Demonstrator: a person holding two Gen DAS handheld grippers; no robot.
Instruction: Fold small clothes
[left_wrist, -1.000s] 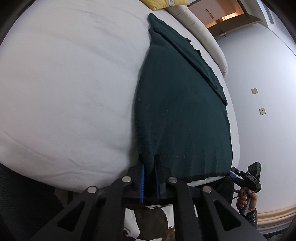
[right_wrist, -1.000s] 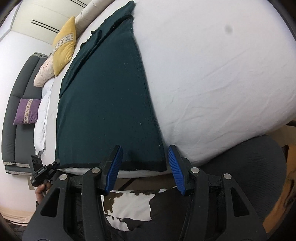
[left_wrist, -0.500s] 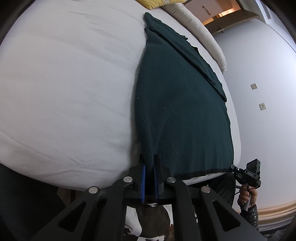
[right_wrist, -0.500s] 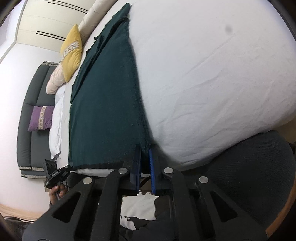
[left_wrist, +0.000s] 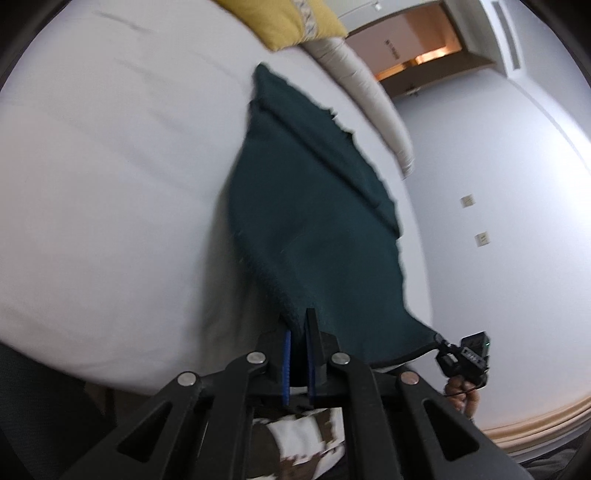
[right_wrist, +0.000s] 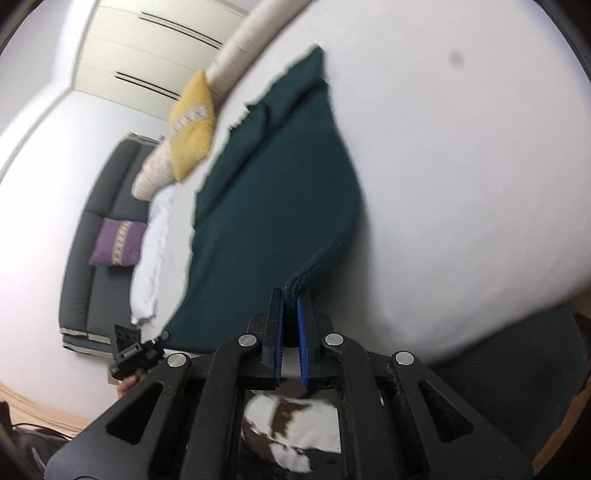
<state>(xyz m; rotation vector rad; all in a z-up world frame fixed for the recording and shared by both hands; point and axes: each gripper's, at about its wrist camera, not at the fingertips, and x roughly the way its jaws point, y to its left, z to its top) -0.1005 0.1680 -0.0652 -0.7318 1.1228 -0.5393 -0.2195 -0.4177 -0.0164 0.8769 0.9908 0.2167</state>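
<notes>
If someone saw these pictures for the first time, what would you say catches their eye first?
The dark green garment stands out, spread lengthwise down the white bed. Its near corners are raised off the bed, one pinched in the left hand-held gripper, the other in the right hand-held gripper. At the bed's far end a yellow cushion rests against a long beige bolster.

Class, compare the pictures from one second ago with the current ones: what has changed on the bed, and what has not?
The right gripper, open before, has shut on the near corner of the dark green garment. Both corners now lift off the white bed. The left gripper stays clamped on its corner; the garment's far end and the yellow pillow stay put.
</notes>
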